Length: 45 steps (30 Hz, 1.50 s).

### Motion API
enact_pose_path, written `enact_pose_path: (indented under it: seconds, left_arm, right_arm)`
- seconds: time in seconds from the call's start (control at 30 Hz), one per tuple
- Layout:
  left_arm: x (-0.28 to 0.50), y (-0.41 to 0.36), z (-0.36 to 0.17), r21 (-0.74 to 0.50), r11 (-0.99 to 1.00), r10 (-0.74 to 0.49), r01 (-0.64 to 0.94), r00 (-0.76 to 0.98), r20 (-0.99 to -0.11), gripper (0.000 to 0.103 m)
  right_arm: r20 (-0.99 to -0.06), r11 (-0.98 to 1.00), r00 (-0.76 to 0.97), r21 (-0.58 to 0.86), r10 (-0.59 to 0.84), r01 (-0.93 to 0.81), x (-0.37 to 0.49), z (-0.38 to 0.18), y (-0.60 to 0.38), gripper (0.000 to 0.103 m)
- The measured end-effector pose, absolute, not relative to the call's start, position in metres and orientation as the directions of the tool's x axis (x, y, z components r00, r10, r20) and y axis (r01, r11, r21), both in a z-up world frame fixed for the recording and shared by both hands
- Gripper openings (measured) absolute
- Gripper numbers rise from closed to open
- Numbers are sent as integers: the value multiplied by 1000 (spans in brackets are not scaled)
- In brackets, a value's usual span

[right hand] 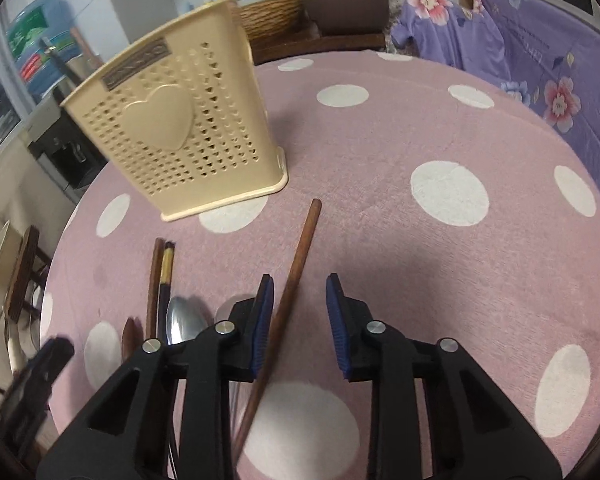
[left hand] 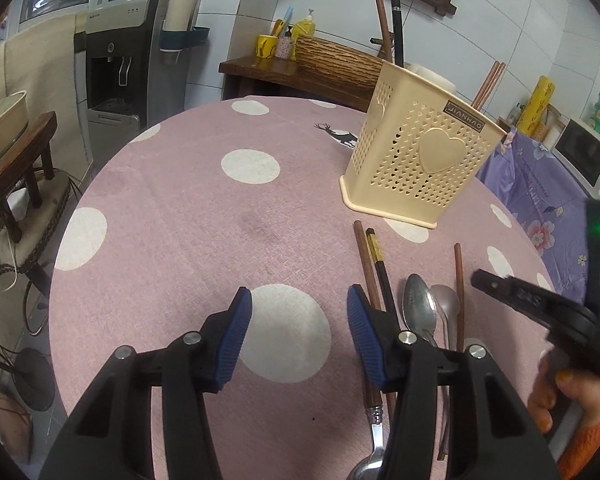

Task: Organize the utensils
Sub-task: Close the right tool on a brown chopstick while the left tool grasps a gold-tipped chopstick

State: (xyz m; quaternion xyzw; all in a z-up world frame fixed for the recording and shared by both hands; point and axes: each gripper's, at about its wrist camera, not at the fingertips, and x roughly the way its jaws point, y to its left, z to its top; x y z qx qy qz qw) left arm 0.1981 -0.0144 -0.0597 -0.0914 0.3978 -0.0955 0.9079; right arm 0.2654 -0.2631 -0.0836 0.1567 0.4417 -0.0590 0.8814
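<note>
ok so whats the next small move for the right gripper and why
Probably close the right gripper on the lone brown wooden chopstick. The stick already lies between its open blue pads, against the left one, while the right pad stands clear. Once pinched, it could be lifted toward the cream perforated plastic utensil holder, which stands just beyond on the pink polka-dot tablecloth.

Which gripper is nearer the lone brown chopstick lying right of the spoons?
Right. The right gripper straddles the lone brown chopstick, jaws open. The left gripper sits left of it, beyond the spoons.
</note>
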Motion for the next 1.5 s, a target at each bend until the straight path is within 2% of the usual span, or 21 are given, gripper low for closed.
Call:
enact_pose_path:
  seconds: [0.3,0.5,0.63,0.9,1.17,1.5]
  left_arm:
    - [201,-15,-64,-240,964,-253,111,654,-713,51]
    - [203,-14,-67,-249,963,-256,104,650,-715,51]
    - [206,-18,-66,-239,964,-257,118,647,-718,51]
    - [234,-42,-61,-230,951,-308,205,594,-744,50]
    - [268,-75,-74,-200,950,-300,239,523,-798,32]
    - [270,-81,-86,-172,961,-263,219,515,-815,24]
  right_arm:
    - [-827,945,560,153,-37,288,299,-99,-254,21]
    - [-823,953,558,79,-104,294,311,-100,-246,10]
    - [-818,958,557,30,-141,286,319,-100,-241,9]
    - [-816,954,572,103,-81,281,314,-99,-259,9]
    - [-806,944,588,139,-66,298,299,-98,-282,9]
    - [-800,940,598,175,-39,295,293,-100,-290,9]
